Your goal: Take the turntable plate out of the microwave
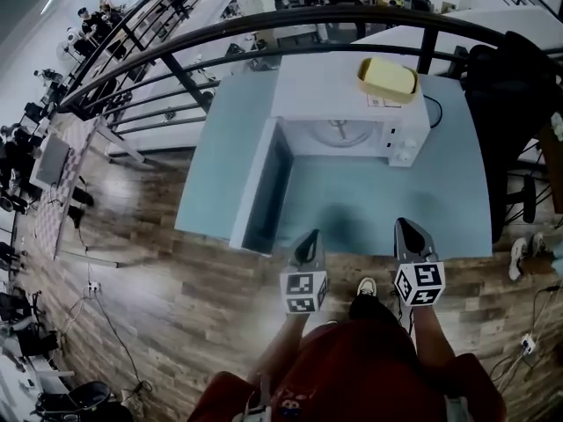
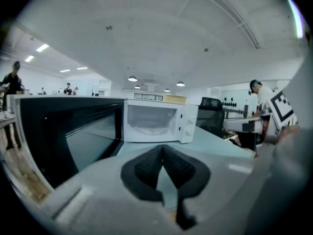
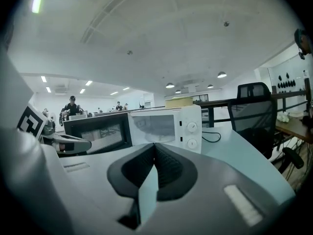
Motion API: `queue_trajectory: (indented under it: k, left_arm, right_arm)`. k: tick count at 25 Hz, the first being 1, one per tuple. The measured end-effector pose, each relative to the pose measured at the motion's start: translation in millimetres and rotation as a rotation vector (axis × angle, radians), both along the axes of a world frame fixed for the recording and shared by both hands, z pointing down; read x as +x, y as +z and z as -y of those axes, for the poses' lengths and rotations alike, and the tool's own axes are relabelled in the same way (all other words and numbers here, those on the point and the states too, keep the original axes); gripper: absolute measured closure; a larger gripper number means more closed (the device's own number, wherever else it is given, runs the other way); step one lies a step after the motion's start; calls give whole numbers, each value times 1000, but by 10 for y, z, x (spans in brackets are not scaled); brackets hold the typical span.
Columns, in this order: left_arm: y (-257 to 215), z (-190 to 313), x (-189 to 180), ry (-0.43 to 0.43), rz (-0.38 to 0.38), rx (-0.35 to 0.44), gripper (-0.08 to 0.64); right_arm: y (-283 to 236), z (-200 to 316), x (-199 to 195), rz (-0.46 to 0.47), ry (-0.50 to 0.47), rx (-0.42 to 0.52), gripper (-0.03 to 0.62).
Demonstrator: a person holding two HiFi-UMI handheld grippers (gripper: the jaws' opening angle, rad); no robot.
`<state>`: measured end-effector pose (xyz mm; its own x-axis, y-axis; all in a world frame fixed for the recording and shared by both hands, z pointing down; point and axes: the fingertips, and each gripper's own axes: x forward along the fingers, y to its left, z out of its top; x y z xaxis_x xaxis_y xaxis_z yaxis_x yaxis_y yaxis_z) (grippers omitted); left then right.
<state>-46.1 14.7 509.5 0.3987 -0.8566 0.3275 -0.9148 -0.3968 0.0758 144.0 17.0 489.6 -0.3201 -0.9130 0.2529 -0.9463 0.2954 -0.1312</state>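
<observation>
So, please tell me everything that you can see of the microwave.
The microwave is a white box standing upright on the pale blue table. Its door, with a dark window, is swung wide open to the left in the head view. Inside the white cavity lies the round turntable plate. Two knobs sit on the right front panel. A yellow container rests on its top.

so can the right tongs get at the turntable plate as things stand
Probably yes: the microwave door is swung wide open to the left, the turntable plate lies exposed inside, and the table between is bare. The right tongs are shut, though, and would need opening.
</observation>
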Motion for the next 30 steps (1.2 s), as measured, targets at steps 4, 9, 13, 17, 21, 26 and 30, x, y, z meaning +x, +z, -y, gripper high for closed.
queue_trajectory:
  k: [4,9,13,17,21,26,30]
  left_arm:
    - [-52,278,168,-21,17,-1,560]
    - [-71,620,363,-47,23,0,560]
    - [-41,833,488,-62,37,-8,560]
    - [-43,1009,530,-79,56,-7,560]
    - [-42,1125,485,-97,68,1,560]
    - [24,1416,327,-86,57,-1,560]
    - [92,1776,136,-59,46,-1,560]
  right_arm:
    - [-28,306,157,10,-25,0,592]
    - [-3,663,353,17,-58,-1,592]
    - [16,907,476,33,-79,-1,592]
    - [60,1097,492,35,-112,-6,592]
    - [119,1252,412,28,-143,-14,592]
    - [198,1525,146,7,-174,-33,592]
    - [213,1826,-146,-21,-172,-36,592]
